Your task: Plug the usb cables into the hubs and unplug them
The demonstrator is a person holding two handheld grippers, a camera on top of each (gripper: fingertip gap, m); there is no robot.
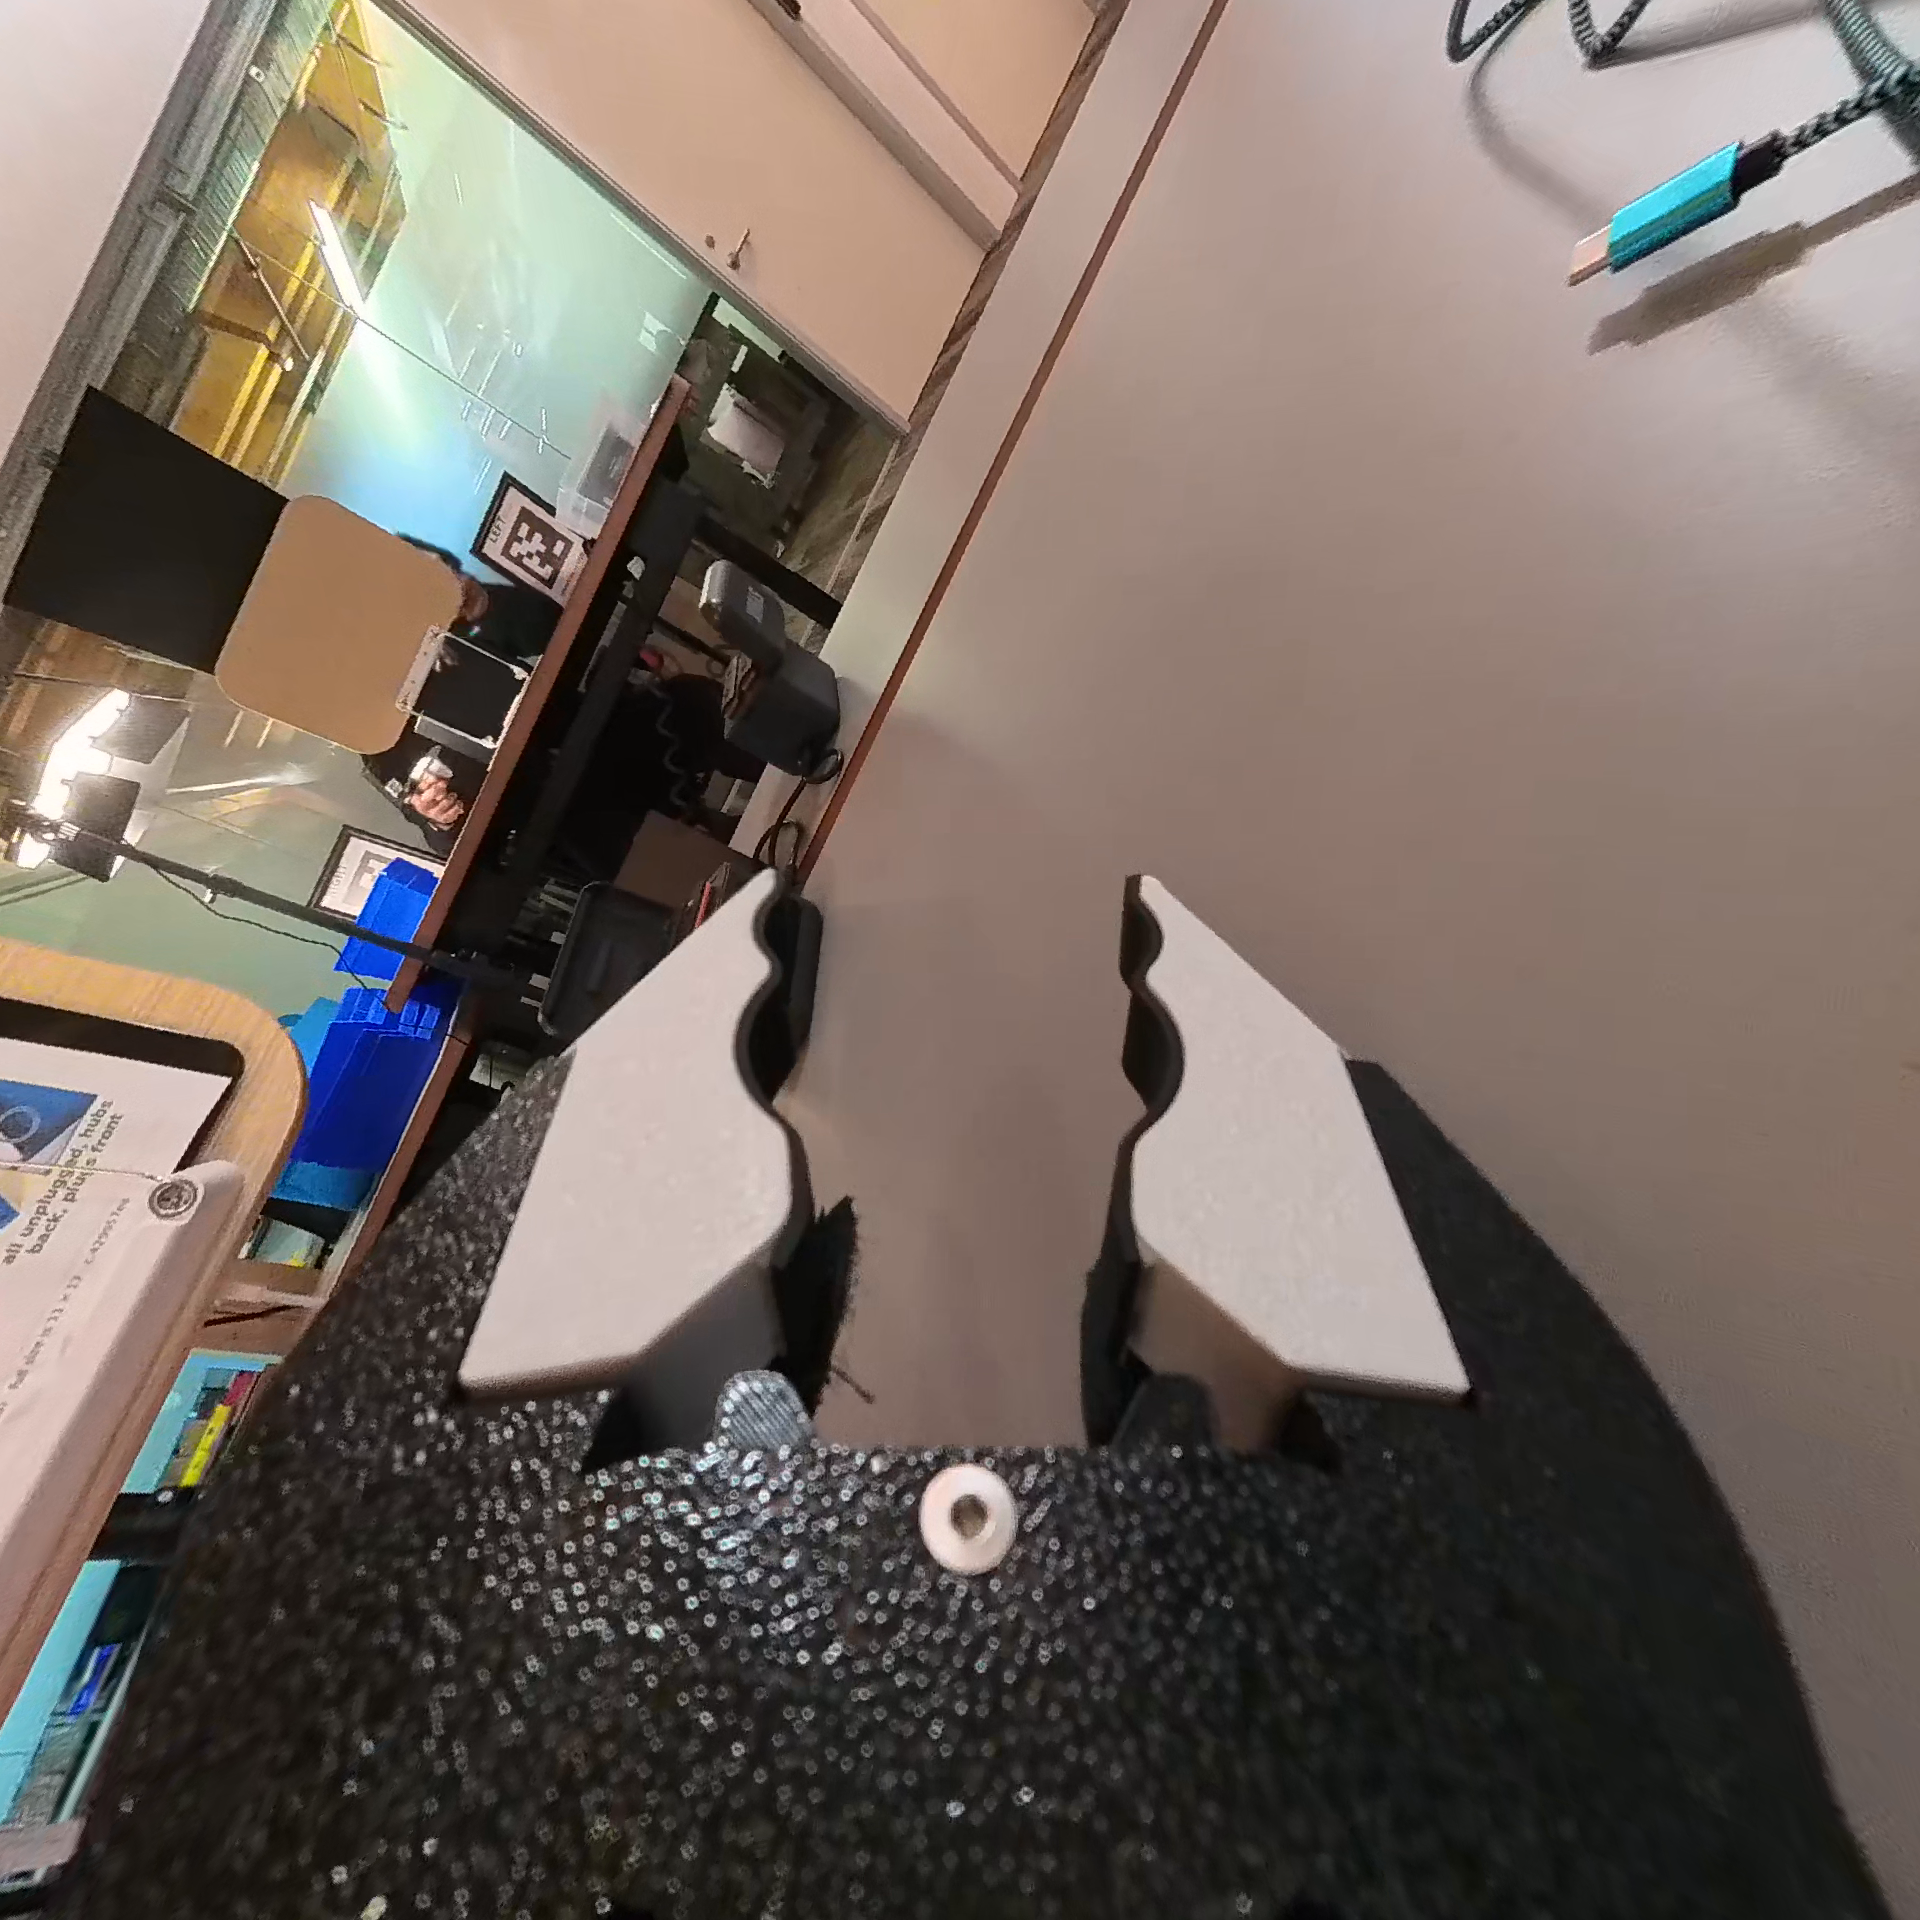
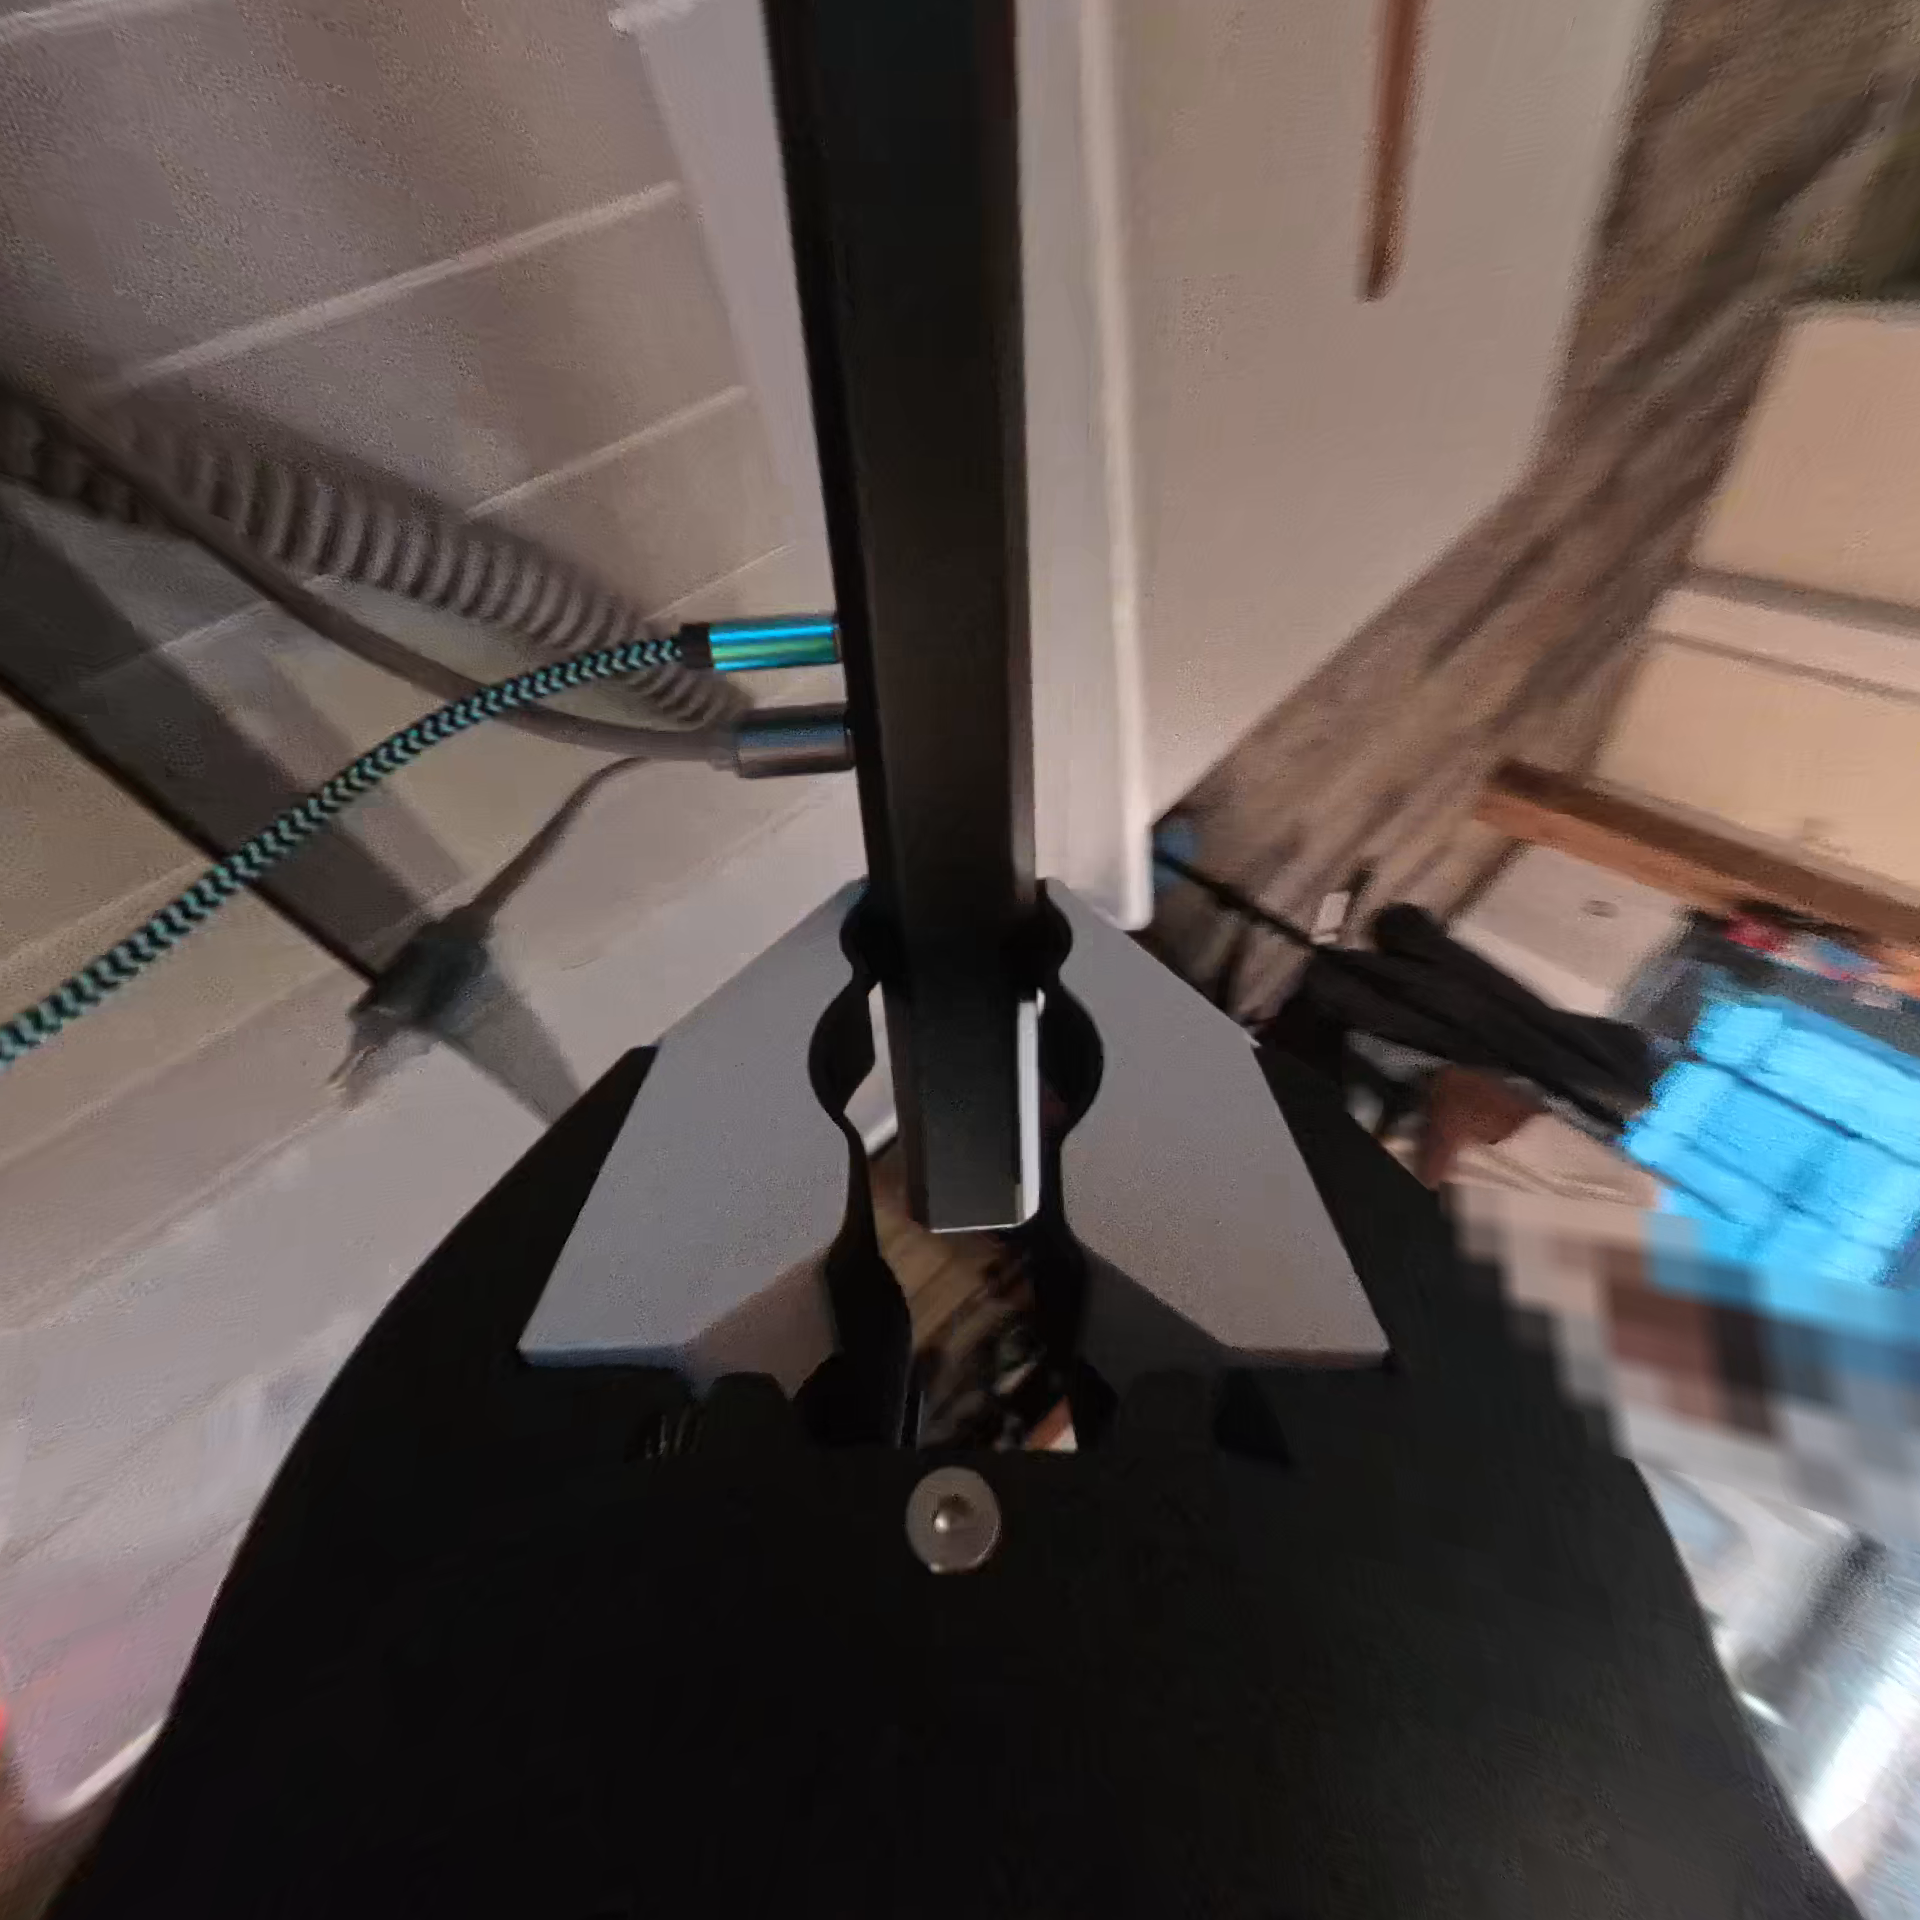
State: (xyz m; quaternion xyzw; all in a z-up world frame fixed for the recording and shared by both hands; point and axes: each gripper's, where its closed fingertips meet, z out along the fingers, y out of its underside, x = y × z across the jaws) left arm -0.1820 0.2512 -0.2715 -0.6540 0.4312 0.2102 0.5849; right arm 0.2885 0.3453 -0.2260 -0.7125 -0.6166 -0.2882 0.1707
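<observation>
In the right wrist view my right gripper [image 2: 951, 904] is shut on a long dark hub [image 2: 909, 520] that stands up out of the jaws. Two cables are plugged into its left side: a teal plug [image 2: 774, 644] on a teal-black braided cable [image 2: 312, 821], and a grey plug [image 2: 795, 750] on a grey braided cable [image 2: 343, 540]. In the left wrist view my left gripper [image 1: 956, 894] is open and empty over the pale table [image 1: 1403, 727]. A loose teal plug [image 1: 1662, 218] on a braided cable [image 1: 1860, 104] lies free at the top right, well away from the left fingers.
The table's brown edge [image 1: 997, 499] runs diagonally left of the left gripper. Beyond it are another desk [image 1: 540, 717], blue bins [image 1: 364, 1081] and a person [image 1: 436, 790]. A printed sheet [image 1: 73, 1195] on a wooden stand sits at lower left. The right view's background is blurred. Spacing between my two grippers at the tips: around 50 cm.
</observation>
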